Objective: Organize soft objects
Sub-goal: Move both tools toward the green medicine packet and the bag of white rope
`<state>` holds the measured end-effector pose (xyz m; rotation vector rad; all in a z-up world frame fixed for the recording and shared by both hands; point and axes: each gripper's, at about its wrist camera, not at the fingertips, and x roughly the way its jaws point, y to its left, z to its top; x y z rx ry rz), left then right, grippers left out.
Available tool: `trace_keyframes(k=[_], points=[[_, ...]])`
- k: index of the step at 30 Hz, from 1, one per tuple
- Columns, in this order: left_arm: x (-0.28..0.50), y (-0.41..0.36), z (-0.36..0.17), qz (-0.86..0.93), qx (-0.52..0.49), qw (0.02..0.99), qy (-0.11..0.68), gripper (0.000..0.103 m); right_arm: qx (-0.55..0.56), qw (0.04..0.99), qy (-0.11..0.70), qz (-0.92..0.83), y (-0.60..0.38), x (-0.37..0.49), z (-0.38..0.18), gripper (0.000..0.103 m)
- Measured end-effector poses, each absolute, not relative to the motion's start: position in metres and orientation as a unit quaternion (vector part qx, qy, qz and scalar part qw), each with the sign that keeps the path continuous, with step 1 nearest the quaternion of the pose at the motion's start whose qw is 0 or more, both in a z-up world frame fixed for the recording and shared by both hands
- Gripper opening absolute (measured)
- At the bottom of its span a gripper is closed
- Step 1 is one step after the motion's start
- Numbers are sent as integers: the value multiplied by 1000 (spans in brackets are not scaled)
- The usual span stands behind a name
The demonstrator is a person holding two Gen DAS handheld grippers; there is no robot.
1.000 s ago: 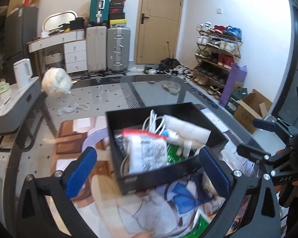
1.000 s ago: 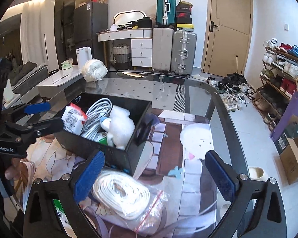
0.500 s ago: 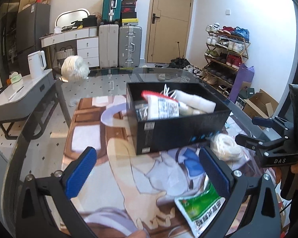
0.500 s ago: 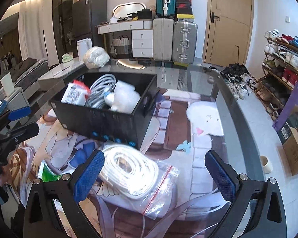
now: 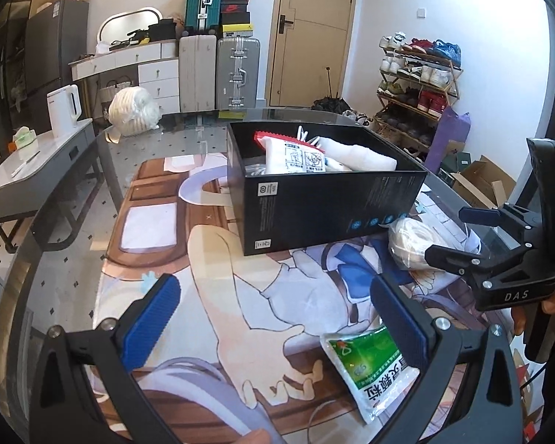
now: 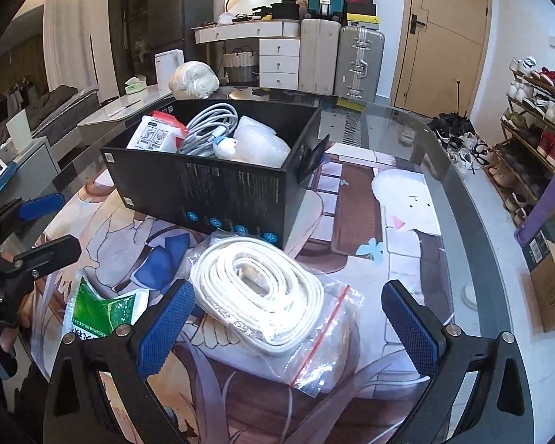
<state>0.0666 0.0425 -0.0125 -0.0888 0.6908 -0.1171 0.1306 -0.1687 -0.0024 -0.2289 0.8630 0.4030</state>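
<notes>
rope bag (image 6: 273, 296) flat on worktop (image 6: 407, 170), just before black box (image 6: 218, 188), dead ahead between right claw (image 6: 288, 327) fingers, long axis diagonal. both claws wide open, empty; left claw (image 5: 277, 327) farther.

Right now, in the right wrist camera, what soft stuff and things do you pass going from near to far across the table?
Bag of coiled white rope → black box → white bundle at the table's far edge.
</notes>
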Motion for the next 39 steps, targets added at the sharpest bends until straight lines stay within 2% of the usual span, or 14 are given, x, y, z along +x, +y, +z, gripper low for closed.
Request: trace_keyframes(k=[8,13,30,35,39], points=[[67,40,-14,-75,-46,925,369,103,-103,872,436,199,-180,132,-8,103],[67,36,-26,-102,-54,913,391,103,-147,863,436,208,-168,133,-11,103],[54,-2,-28,-220,19,886,407,103,-188,832,463,241,-168,142,-19,103],[57,-8,-32,-204,55,885,416,103,-192,829,468,238,-172,145,-22,103],[64,-5,-33,-192,42,885,422,103,-183,830,473,232,-173,153,-23,103]])
